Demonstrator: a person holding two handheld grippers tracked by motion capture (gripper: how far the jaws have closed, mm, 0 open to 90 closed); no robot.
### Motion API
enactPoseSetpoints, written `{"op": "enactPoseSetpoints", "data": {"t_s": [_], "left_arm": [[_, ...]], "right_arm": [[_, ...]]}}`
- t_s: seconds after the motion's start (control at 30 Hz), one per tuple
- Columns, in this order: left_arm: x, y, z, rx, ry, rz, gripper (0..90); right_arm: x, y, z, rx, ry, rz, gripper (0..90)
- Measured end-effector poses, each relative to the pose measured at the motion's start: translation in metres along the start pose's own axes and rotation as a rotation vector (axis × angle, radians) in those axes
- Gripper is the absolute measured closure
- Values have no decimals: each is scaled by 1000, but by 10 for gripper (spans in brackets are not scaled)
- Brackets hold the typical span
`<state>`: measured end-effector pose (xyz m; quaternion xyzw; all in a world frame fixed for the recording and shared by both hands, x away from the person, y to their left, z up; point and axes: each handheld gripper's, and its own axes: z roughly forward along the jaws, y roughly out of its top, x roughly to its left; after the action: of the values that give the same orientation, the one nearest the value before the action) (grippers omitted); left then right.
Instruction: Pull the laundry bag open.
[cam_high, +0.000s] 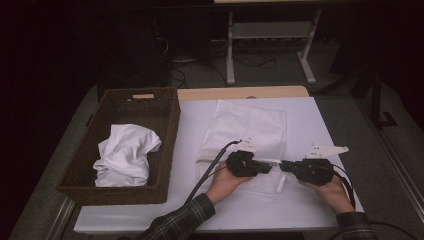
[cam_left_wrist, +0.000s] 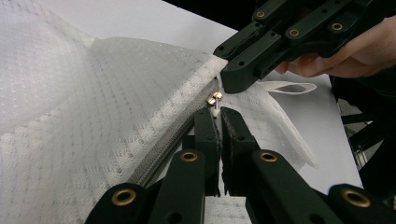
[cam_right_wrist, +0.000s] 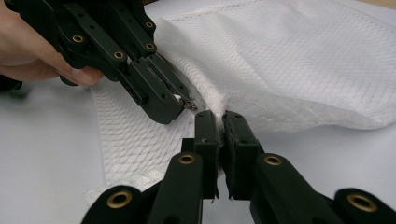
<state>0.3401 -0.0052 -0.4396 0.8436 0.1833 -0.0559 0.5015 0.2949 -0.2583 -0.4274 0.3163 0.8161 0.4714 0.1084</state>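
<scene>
A white mesh laundry bag (cam_high: 248, 125) lies flat on the white table, its zipper edge nearest the person. In the left gripper view the mesh bag (cam_left_wrist: 93, 116) spreads to the left, and my left gripper (cam_left_wrist: 215, 113) is shut on the small metal zipper pull (cam_left_wrist: 214, 99). My right gripper (cam_right_wrist: 219, 117) is shut on the bag's edge (cam_right_wrist: 289, 70) right beside the zipper's end. The two grippers meet tip to tip: left gripper (cam_high: 271, 168), right gripper (cam_high: 283, 165). The right gripper view has the left gripper (cam_right_wrist: 176, 105) at upper left, with the pull (cam_right_wrist: 189, 103) at its tips.
A dark wicker basket (cam_high: 171, 135) stands at the left of the table with a crumpled white cloth (cam_high: 125, 155) inside. White table top (cam_high: 200, 210) surrounds the bag. Behind the table are a desk frame's white legs (cam_high: 230, 55) and cables on the floor.
</scene>
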Motion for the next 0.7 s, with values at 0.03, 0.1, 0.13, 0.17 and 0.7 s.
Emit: {"op": "enactPoseSetpoints", "data": {"t_s": [0.03, 0.1, 0.13, 0.17, 0.7], "left_arm": [[0, 0, 0, 0, 0, 0, 865], [0, -1, -1, -3, 2, -5, 865], [0, -1, -2, -3, 4, -8, 865], [1, -1, -2, -3, 5, -7, 865], [6, -6, -9, 4, 16, -44, 865]], "right_arm": [[0, 0, 0, 0, 0, 0, 844], [0, 0, 0, 4, -4, 1, 844], [-1, 0, 0, 5, -2, 4, 844], [-1, -1, 0, 4, -5, 4, 844], [-4, -2, 0, 14, -26, 2, 844]]}}
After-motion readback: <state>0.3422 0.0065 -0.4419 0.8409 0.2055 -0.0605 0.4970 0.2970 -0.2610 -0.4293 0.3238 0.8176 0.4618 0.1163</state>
